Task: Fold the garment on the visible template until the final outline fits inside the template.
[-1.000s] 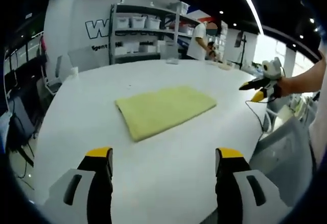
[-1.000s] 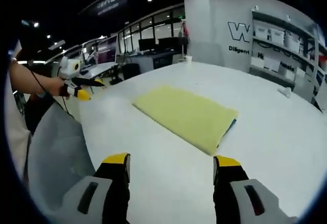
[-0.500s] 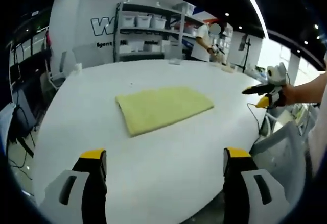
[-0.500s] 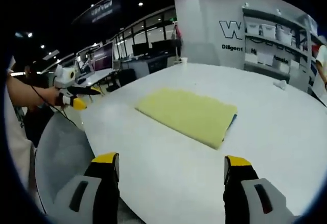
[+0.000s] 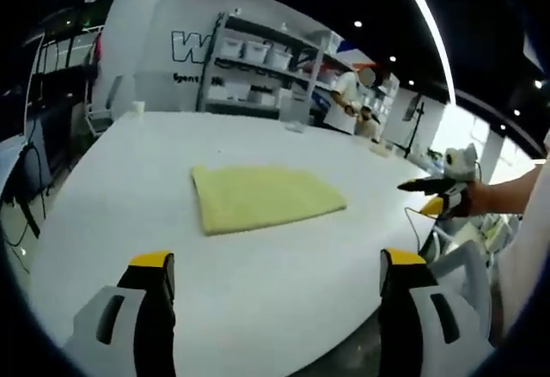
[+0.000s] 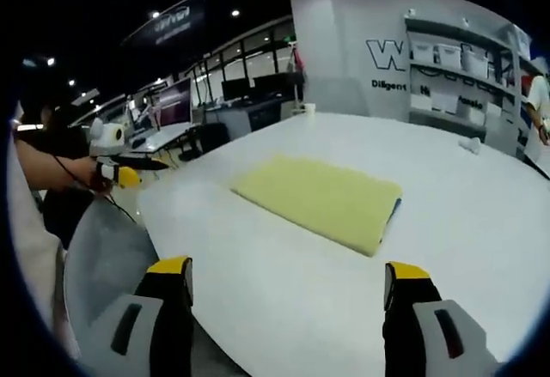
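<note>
A folded yellow garment [image 5: 262,197] lies flat on the white table [image 5: 129,179], forming a rectangle; in the right gripper view the same garment [image 6: 322,201] shows a thin blue edge [image 6: 394,211] of the template under its right side. My left gripper [image 5: 275,295] stands open over the table's near edge, well short of the garment. My right gripper [image 6: 288,304] is open too, held back from the garment with nothing between its jaws. Each gripper shows in the other's view, held by a hand off the table: the right gripper [image 5: 434,195] and the left gripper [image 6: 116,169].
A grey chair back [image 6: 103,265] stands by the table's near edge, also seen at the chair [image 5: 460,265]. Shelves with white bins [image 5: 258,68] line the far wall. A person [image 5: 352,94] stands behind the table. A small cup [image 6: 309,108] sits at the far edge.
Both cameras have drawn back and lower from the table, so the garment looks smaller and flatter. The garment itself has not moved. Both grippers stay open.
</note>
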### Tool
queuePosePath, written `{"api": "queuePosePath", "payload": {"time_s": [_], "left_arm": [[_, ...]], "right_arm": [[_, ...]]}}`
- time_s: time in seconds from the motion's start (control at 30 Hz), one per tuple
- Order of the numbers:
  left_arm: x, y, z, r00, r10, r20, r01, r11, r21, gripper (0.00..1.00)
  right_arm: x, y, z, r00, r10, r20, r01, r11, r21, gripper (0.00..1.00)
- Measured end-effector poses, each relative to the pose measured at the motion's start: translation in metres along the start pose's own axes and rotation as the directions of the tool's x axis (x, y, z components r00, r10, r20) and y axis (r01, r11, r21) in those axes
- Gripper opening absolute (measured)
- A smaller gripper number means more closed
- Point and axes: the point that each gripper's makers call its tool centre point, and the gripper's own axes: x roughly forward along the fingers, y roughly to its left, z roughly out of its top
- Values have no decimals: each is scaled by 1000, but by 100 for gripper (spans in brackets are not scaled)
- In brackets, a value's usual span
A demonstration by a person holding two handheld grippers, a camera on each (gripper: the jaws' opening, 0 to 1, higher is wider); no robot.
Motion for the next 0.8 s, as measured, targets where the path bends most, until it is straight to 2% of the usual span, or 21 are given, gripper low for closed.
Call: {"api": "queuePosePath", "payload": {"time_s": [0.13, 0.37, 0.8], "left_arm": [[3, -3, 0, 1000, 5, 9, -5, 1000, 1, 99], [7, 4, -5, 999, 32, 5, -32, 999, -36, 99], [19, 8, -14, 999, 34, -7, -35, 994, -101, 99]], "right_arm": [[1, 2, 3, 1000, 2, 8, -2, 1000, -1, 94], [-1, 5, 3, 1000, 5, 20, -5, 1000, 19, 99], [-2, 1, -4, 1000, -9, 13, 8, 999, 50, 99]]}}
